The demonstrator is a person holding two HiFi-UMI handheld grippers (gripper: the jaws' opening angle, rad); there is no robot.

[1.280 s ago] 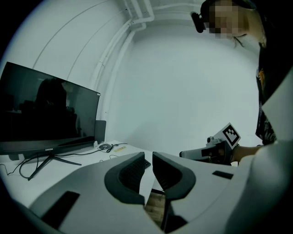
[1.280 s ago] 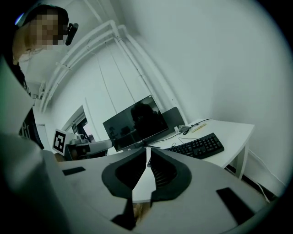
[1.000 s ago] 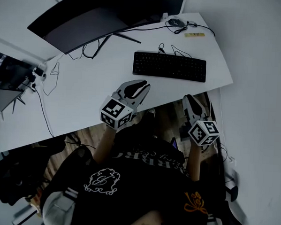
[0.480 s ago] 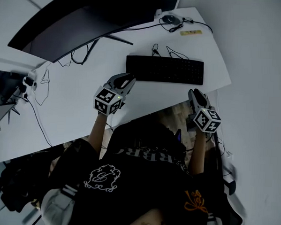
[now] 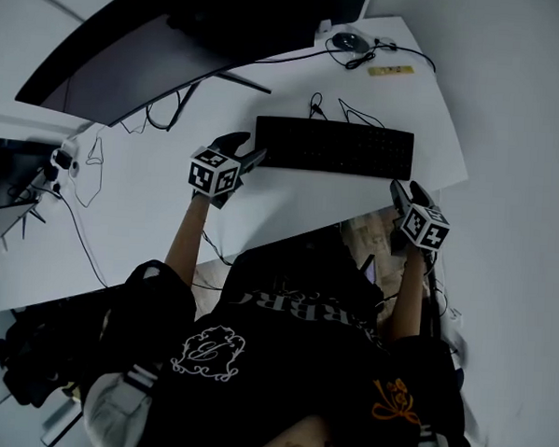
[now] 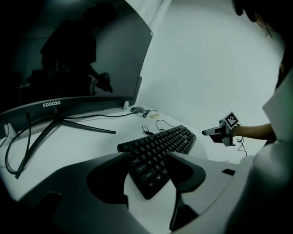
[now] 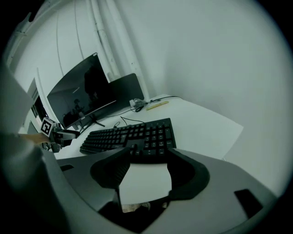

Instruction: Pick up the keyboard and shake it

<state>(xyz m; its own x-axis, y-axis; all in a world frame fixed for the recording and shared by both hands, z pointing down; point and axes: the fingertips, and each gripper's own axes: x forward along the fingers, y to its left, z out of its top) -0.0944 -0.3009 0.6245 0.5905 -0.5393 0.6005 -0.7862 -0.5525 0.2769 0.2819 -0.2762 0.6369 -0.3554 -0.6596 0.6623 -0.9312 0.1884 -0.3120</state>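
A black keyboard [image 5: 335,148] lies flat on the white desk [image 5: 158,216]. My left gripper [image 5: 246,154] is at the keyboard's left end. In the left gripper view the keyboard [image 6: 160,148] has its near corner showing in the gap of the left gripper [image 6: 146,161], whose jaws are opening and touch nothing. My right gripper [image 5: 400,191] hovers at the desk's front edge, just short of the keyboard's right end. In the right gripper view the keyboard [image 7: 132,136] lies just beyond the right gripper [image 7: 146,159], whose jaws are opening over bare desk.
A curved monitor [image 5: 177,35] on a splayed stand fills the back of the desk. A mouse [image 5: 347,42] and a yellow strip [image 5: 387,70] lie at the far right corner. Loose cables [image 5: 88,161] trail at the left. The desk's front edge runs under my arms.
Both grippers have moved forward from the desk's front edge to the keyboard's two ends. Their jaws, nearly shut before, now stand apart.
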